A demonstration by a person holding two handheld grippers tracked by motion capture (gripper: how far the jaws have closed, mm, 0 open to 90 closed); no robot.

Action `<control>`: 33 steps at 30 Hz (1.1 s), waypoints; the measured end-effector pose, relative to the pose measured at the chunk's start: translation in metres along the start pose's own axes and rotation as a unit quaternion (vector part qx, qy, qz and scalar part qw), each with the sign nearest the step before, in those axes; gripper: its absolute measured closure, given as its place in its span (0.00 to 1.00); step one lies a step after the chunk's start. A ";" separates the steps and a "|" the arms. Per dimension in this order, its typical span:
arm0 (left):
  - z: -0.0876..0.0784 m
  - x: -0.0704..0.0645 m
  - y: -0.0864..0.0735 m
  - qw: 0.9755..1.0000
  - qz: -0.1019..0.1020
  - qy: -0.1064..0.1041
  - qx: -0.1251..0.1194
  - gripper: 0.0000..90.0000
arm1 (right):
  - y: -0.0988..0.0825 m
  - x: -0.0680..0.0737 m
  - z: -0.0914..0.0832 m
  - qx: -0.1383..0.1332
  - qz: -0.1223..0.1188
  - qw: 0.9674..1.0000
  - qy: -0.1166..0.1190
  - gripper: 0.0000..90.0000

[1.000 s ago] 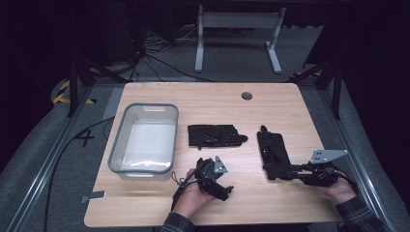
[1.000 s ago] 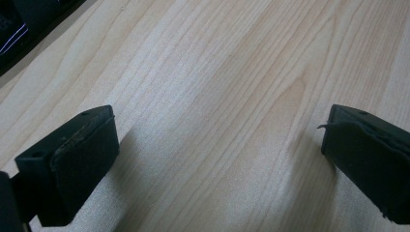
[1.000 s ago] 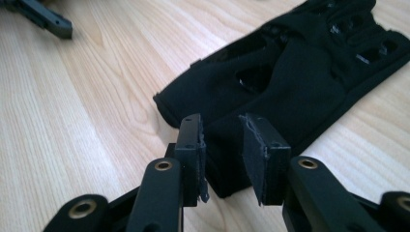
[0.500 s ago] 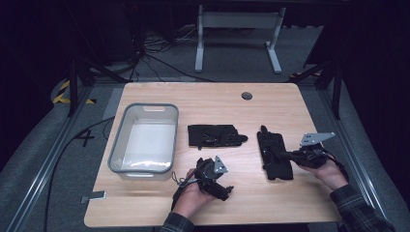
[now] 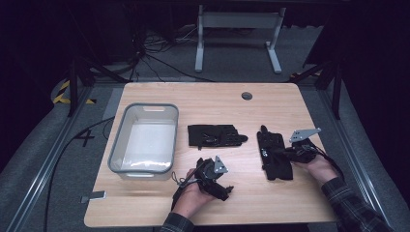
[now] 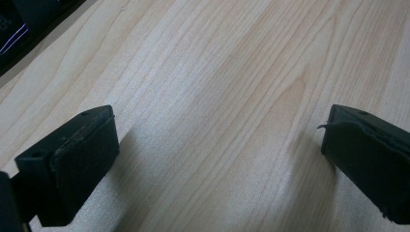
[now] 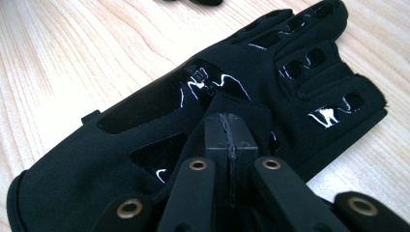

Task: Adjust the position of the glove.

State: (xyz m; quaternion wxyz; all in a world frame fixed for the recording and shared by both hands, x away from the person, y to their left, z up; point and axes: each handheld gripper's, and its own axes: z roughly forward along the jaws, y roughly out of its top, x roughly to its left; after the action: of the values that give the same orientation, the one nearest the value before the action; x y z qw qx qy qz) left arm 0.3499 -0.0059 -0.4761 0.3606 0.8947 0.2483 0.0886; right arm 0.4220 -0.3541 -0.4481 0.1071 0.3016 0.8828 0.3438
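Two black gloves lie flat on the wooden table (image 5: 203, 101). One glove (image 5: 215, 135) is at the middle, and the other glove (image 5: 274, 159) is to its right, fingers pointing away. My right gripper (image 5: 286, 153) reaches onto the right glove from its right side. In the right gripper view the jaws (image 7: 229, 128) are shut together, pinching a raised fold of that glove (image 7: 145, 101) near its middle. My left gripper (image 5: 225, 188) rests near the front edge below the middle glove. It stands open (image 6: 220, 159) over bare wood with nothing between its pads.
A clear plastic bin (image 5: 118, 140) stands at the table's left, with nothing in it. A round cable hole (image 5: 247, 95) sits at the far edge. Metal stand legs (image 5: 237, 29) and cables are on the floor behind the table.
My right gripper has moved from the table's right front corner leftward onto the right glove. The left hand has stayed still.
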 end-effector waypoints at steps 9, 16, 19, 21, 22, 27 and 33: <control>0.000 0.000 0.000 1.000 0.000 0.000 0.000 0.00 | -0.008 0.006 -0.008 0.005 -0.002 1.000 0.009 1.00; 0.000 0.000 0.000 1.000 0.000 0.000 0.000 0.00 | -0.020 0.021 -0.019 0.010 -0.002 1.000 0.018 1.00; 0.000 0.000 0.000 1.000 0.000 0.000 0.000 0.00 | -0.022 0.026 -0.021 0.012 -0.004 1.000 0.018 1.00; 0.000 0.000 0.000 1.000 0.000 0.000 0.000 0.00 | -0.025 0.032 -0.023 0.013 -0.005 1.000 0.019 1.00; 0.000 0.000 0.000 1.000 0.000 0.000 0.000 0.00 | -0.026 0.034 -0.024 0.014 -0.004 1.000 0.019 1.00; 0.000 0.000 0.000 1.000 0.000 0.000 0.000 0.00 | -0.034 0.050 -0.031 0.017 -0.009 1.000 0.018 1.00; 0.000 0.000 0.000 1.000 0.000 0.000 0.000 0.00 | -0.036 0.054 -0.034 0.015 -0.019 0.999 0.022 0.99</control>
State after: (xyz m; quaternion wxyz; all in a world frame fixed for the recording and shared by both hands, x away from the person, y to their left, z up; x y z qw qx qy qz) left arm 0.3499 -0.0059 -0.4761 0.3607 0.8946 0.2485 0.0885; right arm 0.3491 -0.3605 -0.4465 0.0899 0.2785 0.8957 0.3349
